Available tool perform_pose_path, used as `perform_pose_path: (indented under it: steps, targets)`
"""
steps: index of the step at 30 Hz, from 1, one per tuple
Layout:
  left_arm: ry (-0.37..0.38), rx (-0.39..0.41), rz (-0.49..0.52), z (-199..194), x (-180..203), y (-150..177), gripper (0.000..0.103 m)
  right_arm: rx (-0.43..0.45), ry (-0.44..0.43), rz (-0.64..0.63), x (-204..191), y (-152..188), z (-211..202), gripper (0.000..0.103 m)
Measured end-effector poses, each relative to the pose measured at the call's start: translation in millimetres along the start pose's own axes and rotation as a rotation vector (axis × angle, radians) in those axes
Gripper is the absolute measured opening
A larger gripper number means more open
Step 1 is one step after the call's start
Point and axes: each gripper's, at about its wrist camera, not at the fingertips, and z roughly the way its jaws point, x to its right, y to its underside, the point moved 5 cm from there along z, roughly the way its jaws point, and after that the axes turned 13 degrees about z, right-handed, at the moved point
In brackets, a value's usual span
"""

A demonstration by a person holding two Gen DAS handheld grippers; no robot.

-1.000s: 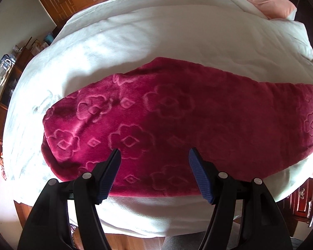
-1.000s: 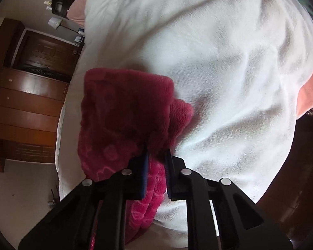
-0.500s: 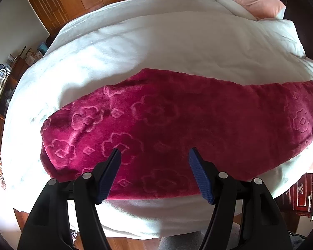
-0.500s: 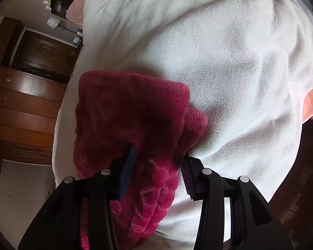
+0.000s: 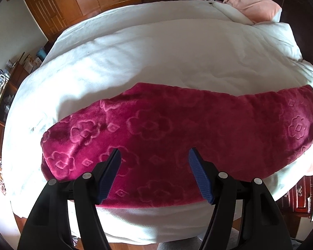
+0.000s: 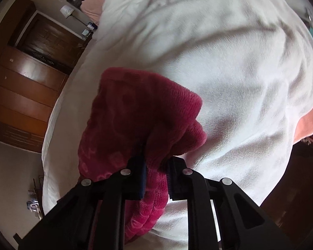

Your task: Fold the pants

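Pants (image 5: pixel 177 133): crimson fleece with an embossed flower pattern, lying lengthwise across the near part of the bed (image 5: pixel 156 58), on its white blanket. Left gripper (image 5: pixel 154 175): jaws wide apart, holding nothing, poised above the near edge of the fabric. Right gripper (image 6: pixel 156 175): jaws closed to a narrow gap, clamping a bunched end of the pants (image 6: pixel 139 112), which rises slightly off the blanket. Pink pillow (image 5: pixel 252 6) at the far corner.

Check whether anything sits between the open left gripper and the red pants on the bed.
Nothing visible does. The left gripper hangs open directly over the red pants, which lie stretched along the white duvet with no other object on them. The right gripper has its jaws shut on one end.
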Motion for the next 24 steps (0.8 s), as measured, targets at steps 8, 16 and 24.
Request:
perform_pose_path:
  steps: [8,16,24]
  targets:
    - [0.008,0.016,0.012,-3,2,-9,0.067,0.077,-0.006,-0.239,-57,33,-31,0.015]
    - [0.022,0.023,0.019,-2,4,-16,0.067,0.090,-0.041,-0.408,-106,66,-44,0.015]
    - [0.034,-0.001,0.003,8,-2,-13,0.067,0.065,-0.079,-0.577,-149,118,-46,0.015]
